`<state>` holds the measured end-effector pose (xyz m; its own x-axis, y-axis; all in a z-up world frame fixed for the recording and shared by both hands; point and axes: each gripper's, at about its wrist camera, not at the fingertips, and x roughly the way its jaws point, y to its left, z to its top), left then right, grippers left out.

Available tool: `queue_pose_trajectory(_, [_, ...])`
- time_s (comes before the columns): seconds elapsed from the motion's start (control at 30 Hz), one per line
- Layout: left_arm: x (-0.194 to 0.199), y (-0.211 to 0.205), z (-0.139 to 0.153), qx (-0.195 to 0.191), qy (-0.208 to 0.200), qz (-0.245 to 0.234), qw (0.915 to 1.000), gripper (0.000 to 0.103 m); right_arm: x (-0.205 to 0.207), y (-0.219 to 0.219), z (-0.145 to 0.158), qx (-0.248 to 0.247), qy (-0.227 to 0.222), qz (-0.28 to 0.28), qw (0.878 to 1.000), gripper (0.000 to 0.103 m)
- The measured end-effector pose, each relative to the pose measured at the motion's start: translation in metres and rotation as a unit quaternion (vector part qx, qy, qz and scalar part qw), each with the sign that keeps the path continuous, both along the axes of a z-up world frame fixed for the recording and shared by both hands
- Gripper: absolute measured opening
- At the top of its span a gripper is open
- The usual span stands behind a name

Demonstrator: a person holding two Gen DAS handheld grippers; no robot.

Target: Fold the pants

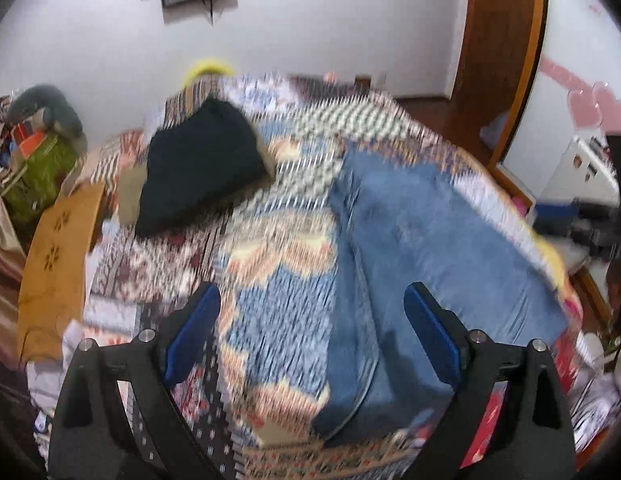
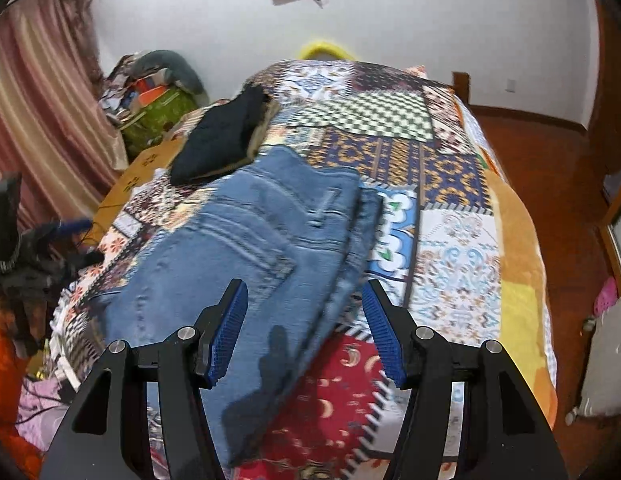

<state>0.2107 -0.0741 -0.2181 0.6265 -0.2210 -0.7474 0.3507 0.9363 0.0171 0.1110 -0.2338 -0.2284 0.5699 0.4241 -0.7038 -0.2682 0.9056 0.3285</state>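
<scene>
Blue jeans [image 2: 246, 248] lie folded in half lengthwise on a patchwork bedspread [image 2: 450, 240], waist end far, legs toward me. In the left wrist view the jeans [image 1: 422, 240] are blurred and lie on the right half of the bed. My left gripper [image 1: 312, 300] is open and empty above the bedspread, just left of the jeans' edge. My right gripper [image 2: 304, 296] is open and empty, hovering over the near leg part of the jeans. The left gripper also shows in the right wrist view [image 2: 62, 232] at the left edge of the bed.
A folded dark garment [image 2: 222, 136] lies at the far left of the bed, also in the left wrist view [image 1: 198, 164]. A wooden board [image 1: 58, 264] runs along the bed's left side. Clutter and a green bag [image 2: 158, 112] stand by the curtain. Wooden floor [image 2: 550, 152] lies right.
</scene>
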Motion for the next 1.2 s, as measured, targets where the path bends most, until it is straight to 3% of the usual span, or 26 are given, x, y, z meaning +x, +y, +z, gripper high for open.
queue_pose_trajectory(0.1, [0.014,-0.019,0.006,-0.025,-0.002,-0.022,0.9994,0.094,0.001,0.015,0.003,0.005,-0.008,0.016,1.000,0.056])
queue_pose_trajectory(0.27, [0.046,-0.063,-0.010,-0.064,0.055,-0.095,0.9919,0.073,0.010,0.040,-0.005,0.011,-0.013,0.044,0.999,0.056])
queue_pose_trajectory(0.43, [0.073,-0.091,-0.056,-0.037,0.115,-0.107,0.9868,0.060,0.026,0.052,-0.035,0.006,0.025,0.063,0.998,0.056])
queue_pose_trajectory(0.53, [0.084,-0.089,-0.084,-0.027,0.141,-0.098,0.9848,0.062,0.031,0.047,-0.055,0.023,0.047,0.067,0.996,0.053])
queue_pose_trajectory(0.63, [0.082,-0.090,-0.079,-0.020,0.134,-0.103,0.9855,0.062,0.028,0.048,-0.060,0.021,0.045,0.071,0.996,0.053])
queue_pose_trajectory(0.9, [0.099,-0.062,-0.046,-0.038,0.102,-0.071,0.9915,0.062,0.030,0.031,-0.029,0.011,0.014,0.046,0.999,0.055])
queue_pose_trajectory(1.0, [0.118,-0.066,-0.041,-0.014,0.082,-0.064,0.9945,0.062,0.045,0.020,-0.024,0.000,0.003,0.029,1.000,0.055])
queue_pose_trajectory(1.2, [0.151,-0.082,-0.066,0.030,0.096,-0.063,0.9930,0.062,0.087,0.007,-0.040,-0.017,0.015,0.004,1.000,0.055])
